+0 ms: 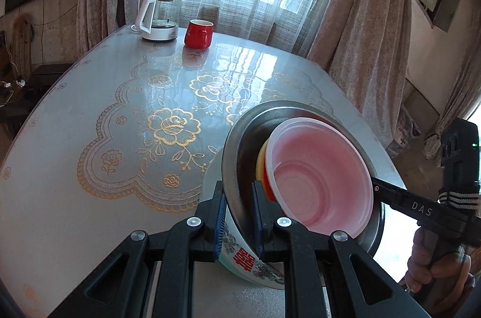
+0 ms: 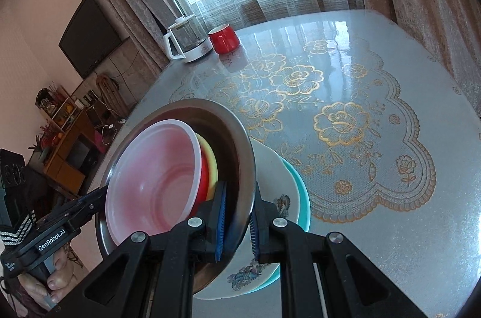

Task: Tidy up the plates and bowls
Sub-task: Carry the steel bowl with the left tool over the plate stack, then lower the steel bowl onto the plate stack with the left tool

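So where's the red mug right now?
The red mug stands at the table's far edge by the window, just right of the glass kettle, far from the bowl stack.

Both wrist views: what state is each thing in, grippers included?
Left hand-held gripper: shut on steel bowl rim.
Right hand-held gripper: shut on the opposite rim.
Steel bowl: tilted, held by both.
Pink bowl: nested in steel bowl, over red and yellow ones.
Flowered basin: under steel bowl.
Red mug: upright on table.
Kettle: upright, lidded.
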A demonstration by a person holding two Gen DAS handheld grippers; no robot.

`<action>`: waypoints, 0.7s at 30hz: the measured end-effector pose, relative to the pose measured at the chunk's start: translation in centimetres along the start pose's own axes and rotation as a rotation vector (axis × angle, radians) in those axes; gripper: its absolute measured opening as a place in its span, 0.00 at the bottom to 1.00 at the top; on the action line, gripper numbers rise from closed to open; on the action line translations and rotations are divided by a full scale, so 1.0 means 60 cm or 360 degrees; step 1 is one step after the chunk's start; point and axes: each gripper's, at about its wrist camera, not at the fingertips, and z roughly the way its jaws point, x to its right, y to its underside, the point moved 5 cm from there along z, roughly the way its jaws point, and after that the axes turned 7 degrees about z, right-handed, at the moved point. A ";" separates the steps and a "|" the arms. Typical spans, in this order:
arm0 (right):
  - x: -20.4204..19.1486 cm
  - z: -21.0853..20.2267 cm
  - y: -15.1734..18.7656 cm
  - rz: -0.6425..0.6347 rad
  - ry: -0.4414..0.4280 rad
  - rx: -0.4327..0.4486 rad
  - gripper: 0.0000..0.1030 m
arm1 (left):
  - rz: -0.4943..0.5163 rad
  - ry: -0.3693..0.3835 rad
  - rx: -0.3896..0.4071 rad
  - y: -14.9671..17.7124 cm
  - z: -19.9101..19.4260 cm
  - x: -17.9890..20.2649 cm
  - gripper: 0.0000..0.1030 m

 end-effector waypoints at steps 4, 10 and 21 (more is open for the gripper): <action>0.012 0.031 0.012 0.0030 0.0020 -0.0077 0.13 | -0.0042 0.0003 -0.0077 0.016 0.028 -0.010 0.14; 0.041 0.056 0.030 0.0081 0.0066 -0.0139 0.13 | -0.0049 0.0012 -0.0125 0.027 0.046 -0.006 0.15; 0.053 0.055 0.036 0.0087 0.0091 -0.0135 0.13 | -0.0060 0.0041 -0.0146 0.031 0.058 -0.005 0.15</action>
